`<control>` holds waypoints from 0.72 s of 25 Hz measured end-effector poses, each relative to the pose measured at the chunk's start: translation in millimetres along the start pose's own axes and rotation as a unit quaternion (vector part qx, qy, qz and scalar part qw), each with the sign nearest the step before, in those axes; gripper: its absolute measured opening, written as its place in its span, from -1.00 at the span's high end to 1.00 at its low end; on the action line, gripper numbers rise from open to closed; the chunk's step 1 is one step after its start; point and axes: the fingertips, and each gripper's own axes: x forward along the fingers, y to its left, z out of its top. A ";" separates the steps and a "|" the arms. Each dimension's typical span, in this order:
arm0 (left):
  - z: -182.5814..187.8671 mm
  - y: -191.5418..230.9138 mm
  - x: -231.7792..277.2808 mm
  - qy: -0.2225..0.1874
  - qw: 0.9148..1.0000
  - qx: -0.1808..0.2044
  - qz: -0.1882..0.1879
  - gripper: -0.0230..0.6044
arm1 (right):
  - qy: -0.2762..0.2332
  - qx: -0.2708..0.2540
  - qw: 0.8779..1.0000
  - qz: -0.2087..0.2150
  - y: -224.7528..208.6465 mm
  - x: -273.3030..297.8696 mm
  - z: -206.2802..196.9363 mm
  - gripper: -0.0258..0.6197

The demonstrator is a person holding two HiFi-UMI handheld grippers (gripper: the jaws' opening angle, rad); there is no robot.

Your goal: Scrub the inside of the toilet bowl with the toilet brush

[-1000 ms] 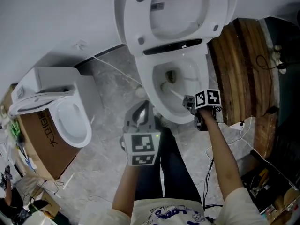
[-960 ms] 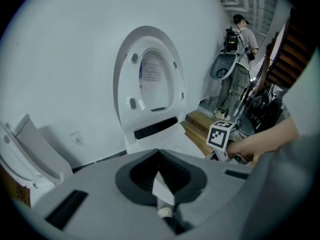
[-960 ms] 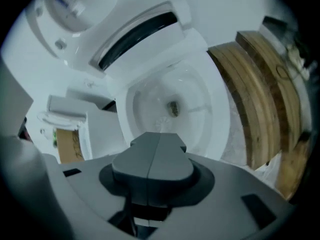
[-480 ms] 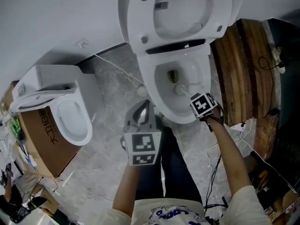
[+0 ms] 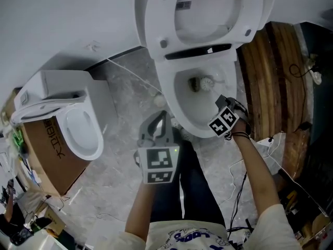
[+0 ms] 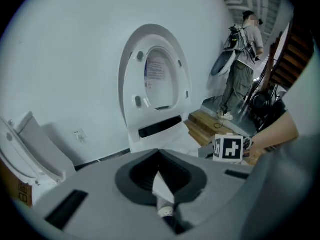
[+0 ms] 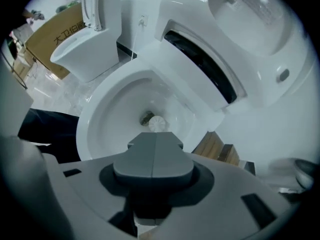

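Looking steeply down along a white wall point(image 5: 52, 20) filling the far left, onto a grey marbled floor point(image 5: 117, 160) spreading under everything.

Facing the toilet bowl point(image 5: 184, 113) at far centre, with its seat and lid point(image 5: 151, 30) tipping up against the wall and getting cut off by the top edge of the head view.

Passing a dark wooden platform point(image 5: 270, 72) on the right, with its far end slipping behind the raised lid.

Catching a second toilet point(image 5: 78, 132) well apart on the left, overlapping a cardboard box point(image 5: 49, 160) and hiding most of it.

Holding the left gripper point(image 5: 161, 117) near centre, just short of the bowl's near rim, with jaw tips meeting. Showing only a pale sliver in the hollow behind those tips in the left gripper view, too small to tell.

Clamping the toilet brush point(image 5: 207, 83) in the right gripper point(image 5: 220, 102) over the bowl's right side, jaws pressing flat together. Covering the handle completely in the right gripper view, leaving just the round white head peeking past the jaw tips, sitting deep in the bowl right beside the dark drain.
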 end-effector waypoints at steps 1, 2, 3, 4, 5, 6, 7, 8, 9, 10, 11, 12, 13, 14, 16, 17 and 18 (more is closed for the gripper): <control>0.3 0.5 0.2 0.000 1.000 -0.001 0.000 0.92 | -0.006 -0.008 1.000 -0.015 -5.8 -0.5 2.2 0.39; 0.6 0.9 0.3 -0.001 1.000 -0.001 0.000 0.92 | -0.012 -0.015 0.999 -0.029 -11.3 -1.2 4.3 0.38; 0.9 1.2 0.5 -0.002 1.000 -0.002 0.000 0.92 | -0.017 -0.019 0.999 -0.038 -15.9 -1.8 5.9 0.38; 1.3 1.6 0.8 -0.003 1.000 -0.002 0.000 0.92 | -0.020 -0.021 0.999 -0.042 -19.0 -2.0 6.8 0.38; 1.6 2.0 1.0 -0.003 1.000 -0.003 0.001 0.92 | -0.021 -0.022 0.999 -0.044 -21.1 -1.8 6.9 0.37; 1.7 2.3 1.2 -0.003 1.000 -0.003 0.001 0.92 | -0.020 -0.022 0.999 -0.045 -23.0 -1.6 6.2 0.37; 1.7 2.2 1.4 -0.003 1.000 -0.003 0.000 0.92 | -0.019 -0.022 0.999 -0.045 -23.9 -1.4 4.8 0.37; 1.5 1.9 1.5 -0.002 1.000 -0.003 0.000 0.92 | -0.017 -0.022 0.999 -0.043 -22.9 -1.1 2.7 0.37; 1.2 1.6 1.6 -0.001 1.000 -0.003 -0.001 0.92 | -0.015 -0.022 0.999 -0.038 -20.0 -0.7 -0.1 0.37; 1.0 1.4 1.7 -0.001 1.000 -0.002 -0.001 0.92 | -0.012 -0.024 0.999 -0.032 -16.5 -0.4 -3.2 0.37; 0.7 1.3 1.7 0.000 1.000 -0.002 -0.001 0.92 | -0.008 -0.028 0.999 -0.030 -14.3 -0.9 -6.3 0.37; 0.5 1.4 1.6 0.000 1.000 -0.002 -0.002 0.92 | -0.005 -0.034 0.999 -0.032 -13.5 -2.3 -9.4 0.37; 0.3 1.5 1.3 0.001 1.000 -0.002 -0.002 0.92 | -0.002 -0.038 0.999 -0.033 -12.9 -4.0 -13.0 0.38; 0.2 1.5 1.0 0.001 1.000 -0.002 -0.002 0.92 | 0.001 -0.039 0.999 -0.031 -11.5 -5.8 -17.1 0.38; 0.6 1.7 0.2 0.000 1.000 -0.001 -0.003 0.92 | 0.003 -0.037 0.999 -0.023 -7.5 -9.6 -25.9 0.38; 1.1 2.0 -0.2 0.000 1.000 -0.001 -0.003 0.92 | 0.004 -0.037 0.999 -0.019 -5.2 -11.7 -30.2 0.38; 1.6 2.4 -0.8 0.000 1.000 -0.001 -0.003 0.92 | 0.006 -0.039 0.999 -0.017 -2.7 -13.9 -34.1 0.38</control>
